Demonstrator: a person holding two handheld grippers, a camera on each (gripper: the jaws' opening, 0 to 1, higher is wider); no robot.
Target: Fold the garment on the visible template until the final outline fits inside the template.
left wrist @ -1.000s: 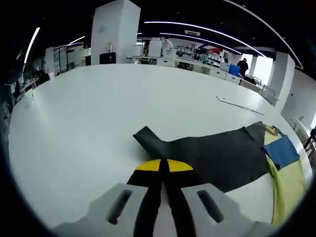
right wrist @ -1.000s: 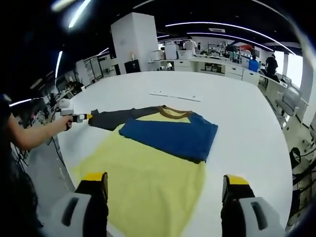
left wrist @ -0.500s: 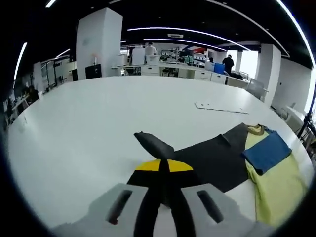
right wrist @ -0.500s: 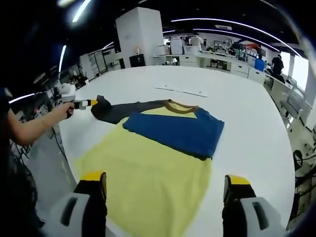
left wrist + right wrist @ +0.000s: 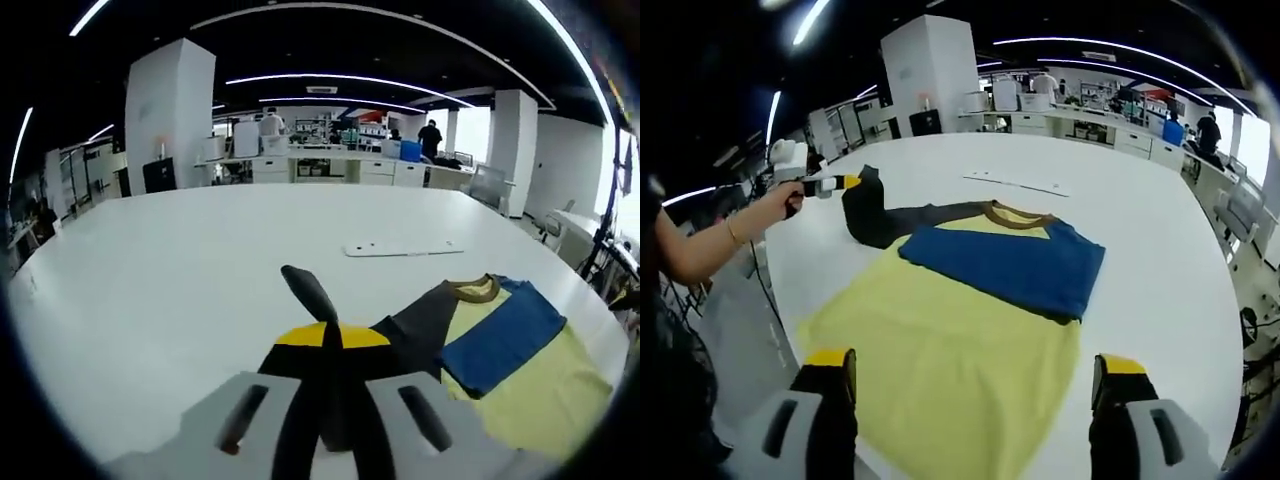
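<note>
The big white table [image 5: 1160,250] is holding everything. On it the shirt [image 5: 970,340] is lying flat. In the right gripper view its long way is running from the bottom edge near your right gripper [image 5: 975,385] up to the brown collar [image 5: 1015,214], which is pointing away from you. Its body is yellow. The blue sleeve [image 5: 1005,268] is lying folded across the chest. The dark gray sleeve [image 5: 895,220] is reaching out to the left, and its end is lifting off the table.

You are pinching that sleeve end with your left gripper [image 5: 850,182], jaws squeezed together on the cloth. In the left gripper view the dark sleeve [image 5: 400,325] is running from the closed jaws over to the shirt [image 5: 520,380] on the right.

Your right gripper is hanging over the near hem with its jaws wide apart, holding nothing.

A thin white strip [image 5: 1015,184] is lying on the table beyond the collar.
</note>
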